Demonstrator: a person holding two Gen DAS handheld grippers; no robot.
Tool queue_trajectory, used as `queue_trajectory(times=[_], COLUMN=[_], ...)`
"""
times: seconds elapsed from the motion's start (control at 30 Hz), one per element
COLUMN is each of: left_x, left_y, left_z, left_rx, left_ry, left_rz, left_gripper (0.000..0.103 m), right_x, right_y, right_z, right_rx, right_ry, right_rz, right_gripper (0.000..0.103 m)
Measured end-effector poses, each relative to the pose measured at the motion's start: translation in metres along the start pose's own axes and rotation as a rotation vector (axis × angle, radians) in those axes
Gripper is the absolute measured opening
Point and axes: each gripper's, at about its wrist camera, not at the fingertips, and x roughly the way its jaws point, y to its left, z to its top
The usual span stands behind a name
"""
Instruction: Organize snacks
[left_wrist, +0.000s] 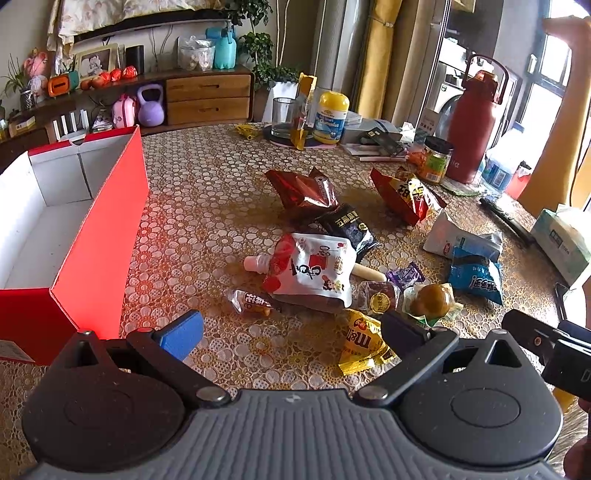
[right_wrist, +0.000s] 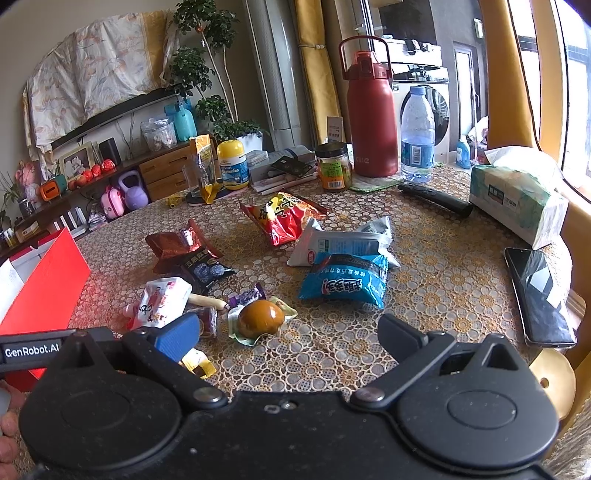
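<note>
Several snacks lie loose on the patterned table (left_wrist: 207, 192): a white spouted pouch (left_wrist: 314, 271), a dark red foil bag (left_wrist: 301, 190), a black packet (left_wrist: 349, 227), a red chip bag (left_wrist: 406, 194), a blue bag (left_wrist: 474, 278), a wrapped brown egg (left_wrist: 430, 300) and a yellow candy packet (left_wrist: 360, 341). An empty red box (left_wrist: 74, 236) stands at the left. My left gripper (left_wrist: 291, 332) hovers open above the near table, holding nothing. My right gripper (right_wrist: 290, 332) is open too, just short of the egg (right_wrist: 260, 318) and the blue bag (right_wrist: 343, 282).
At the back stand a red flask (right_wrist: 371, 118), a water bottle (right_wrist: 417, 140), a jar (right_wrist: 334, 166), a yellow-capped tub (right_wrist: 232, 164) and a glass (left_wrist: 284, 116). A tissue pack (right_wrist: 517, 199), a black remote (right_wrist: 436, 197) and a phone (right_wrist: 539, 295) lie at the right.
</note>
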Motion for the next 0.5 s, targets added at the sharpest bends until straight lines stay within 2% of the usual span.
queue_trajectory(times=[0.5], left_x=[0.0037], left_y=[-0.0014], left_z=[-0.0025], left_rx=[0.013], left_ry=[-0.004], left_rz=[0.011], left_gripper=[0.103], right_x=[-0.0030], right_y=[0.0046], right_z=[0.0030], right_rx=[-0.024], right_ry=[-0.008], right_rz=[-0.007], right_gripper=[0.103])
